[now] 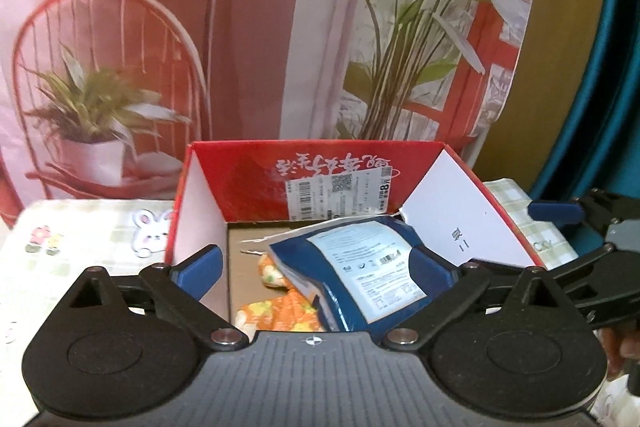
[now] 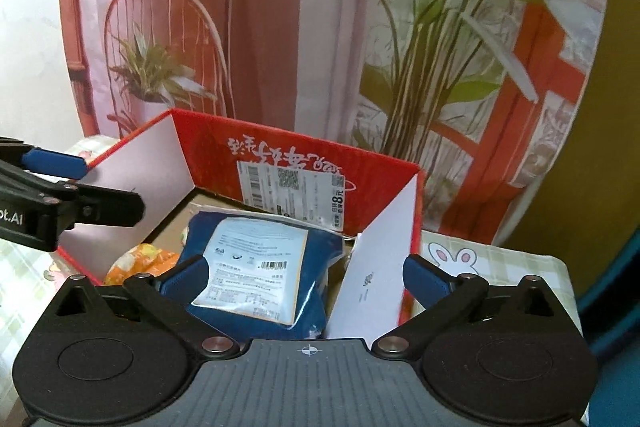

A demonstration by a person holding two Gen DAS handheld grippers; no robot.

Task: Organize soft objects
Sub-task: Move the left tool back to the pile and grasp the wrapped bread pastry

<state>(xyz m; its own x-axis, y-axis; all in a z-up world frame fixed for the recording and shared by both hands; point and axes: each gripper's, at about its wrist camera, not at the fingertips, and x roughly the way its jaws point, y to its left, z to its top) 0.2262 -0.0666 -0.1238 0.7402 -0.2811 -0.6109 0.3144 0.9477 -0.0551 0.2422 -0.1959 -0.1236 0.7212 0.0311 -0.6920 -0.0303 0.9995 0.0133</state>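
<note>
A red cardboard box (image 1: pixel 248 171) (image 2: pixel 208 155) stands open on the table, its white flaps raised. Inside it a blue soft package (image 1: pixel 360 267) (image 2: pixel 256 267) with a white label lies tilted toward the right flap. An orange flowered soft item (image 1: pixel 280 311) (image 2: pixel 140 263) lies partly under the package. My left gripper (image 1: pixel 316 263) hangs over the box's near side, jaws wide open, gripping nothing. My right gripper (image 2: pixel 306 275) is also wide open over the package and right flap, holding nothing. Each gripper shows at the edge of the other's view.
A checked tablecloth (image 1: pixel 80 239) (image 2: pixel 500 267) with bunny and flower prints covers the table around the box. Close behind stands a printed backdrop (image 1: pixel 120 47) of a red chair and plants. A teal surface (image 1: pixel 600 67) curves along the right.
</note>
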